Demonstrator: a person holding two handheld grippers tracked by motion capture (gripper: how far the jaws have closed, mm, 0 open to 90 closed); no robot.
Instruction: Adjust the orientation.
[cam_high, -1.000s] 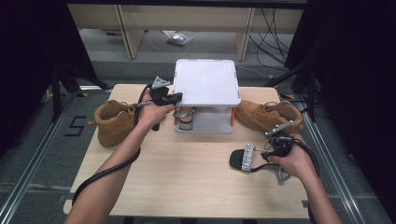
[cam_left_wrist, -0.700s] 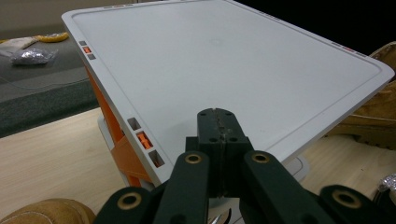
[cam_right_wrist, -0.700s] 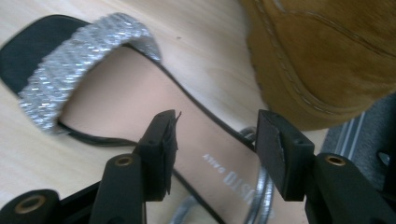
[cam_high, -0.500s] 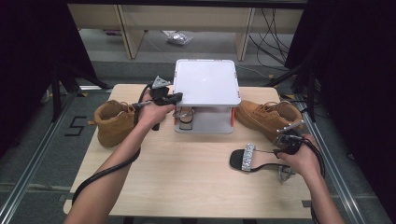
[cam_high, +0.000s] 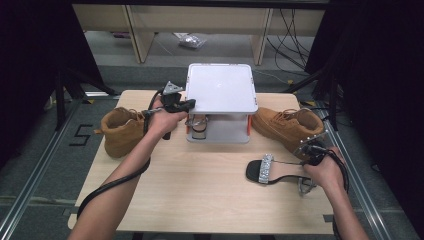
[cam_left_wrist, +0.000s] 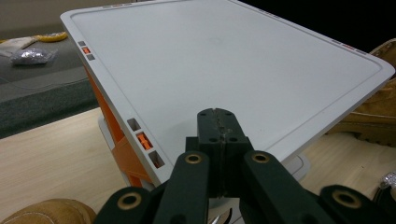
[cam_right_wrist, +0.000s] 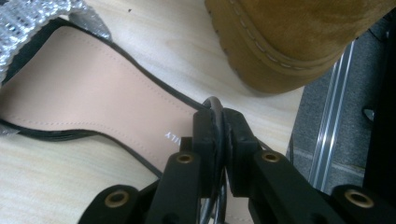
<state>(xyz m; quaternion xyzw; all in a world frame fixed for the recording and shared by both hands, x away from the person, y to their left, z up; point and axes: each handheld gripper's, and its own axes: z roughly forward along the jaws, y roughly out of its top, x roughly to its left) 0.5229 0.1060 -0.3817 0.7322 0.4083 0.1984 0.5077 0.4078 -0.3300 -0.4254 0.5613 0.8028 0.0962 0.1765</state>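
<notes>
A black sandal with a silver toe strap lies at the front right of the table. Its beige insole runs under my right gripper. The right gripper sits at the sandal's heel; its jaws have just been closing and now pinch the thin black heel strap. My left gripper hovers at the left edge of a white-topped stand. In the left gripper view its jaws are pressed together with nothing between them, above the stand's white top.
One tan boot stands left of the stand and another right of it, close to the sandal's heel. A second sandal rests under the stand between its orange sides. A metal rail runs along the table's right edge.
My right hand has shifted slightly right toward the sandal's heel, and its jaws have closed on the heel strap. The left hand has stayed put.
</notes>
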